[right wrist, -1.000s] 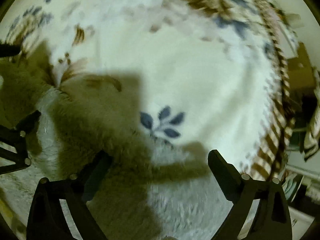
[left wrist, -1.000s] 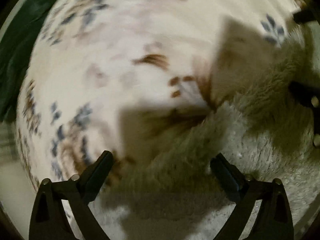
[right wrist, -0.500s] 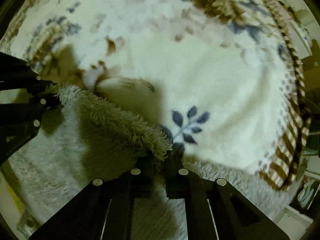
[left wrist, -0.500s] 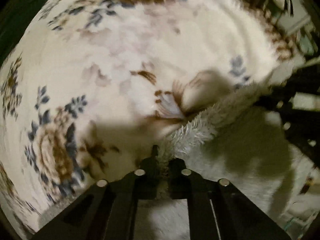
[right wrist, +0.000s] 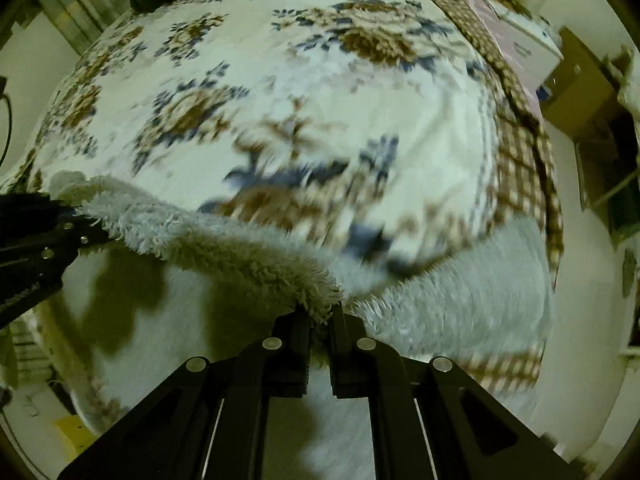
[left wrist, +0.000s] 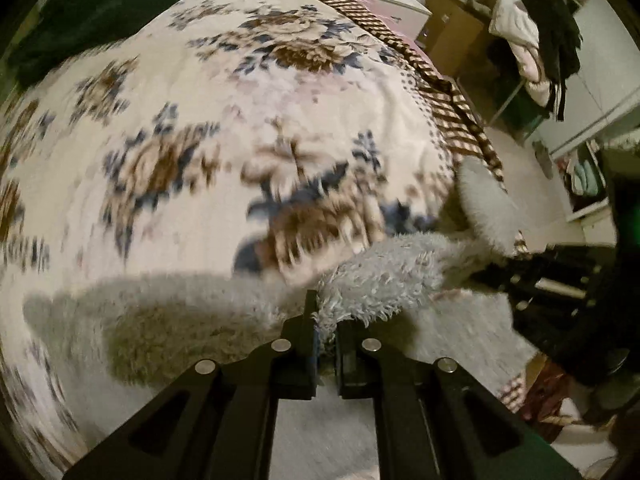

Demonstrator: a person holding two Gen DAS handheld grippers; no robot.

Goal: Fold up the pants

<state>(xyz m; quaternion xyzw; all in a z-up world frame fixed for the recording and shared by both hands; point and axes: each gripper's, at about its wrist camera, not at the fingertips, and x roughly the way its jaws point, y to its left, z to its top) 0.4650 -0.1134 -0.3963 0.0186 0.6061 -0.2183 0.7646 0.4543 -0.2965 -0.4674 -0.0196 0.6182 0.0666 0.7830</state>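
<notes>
Both tongs point down at a bed w/ a big flowery blanket point(left wrist: 248, 120), white w/ brown & blue flowers.

The left tongs point(left wrist: 326, 320) are squeezed tight on the edge of the fluffy gray pants point(left wrist: 384, 272). A bit of fuzz sticks up btwn the two black tips. From there the fuzzy edge runs off to the right of these tongs, up toward the right tongs point(left wrist: 532, 276), which show dark at that side. The rest of the pants hangs down under & in front of the left tongs, and more fuzzy gray cloth spreads to their left, in shadow.

The right tongs are also pinched tight on the pants' edge. In the right wrist view the fuzz pokes up btwn the tips point(right wrist: 320, 314), and the edge of the pants point(right wrist: 208, 240) goes off to the left of them, over to the left tongs at that side. More gray fluff sits to the right of these tongs, over the side of the bed. So the pants' edge is stretched btwn the two tongs, held above the blanket.

Past the tongs the blanket has a brown checked border point(left wrist: 460, 120) on its right side. Farther off, right of the left tongs, there's a pile of clothes point(left wrist: 536, 32), white & black. A dark green thing point(left wrist: 88, 4) lies at the far left end of the bed.
</notes>
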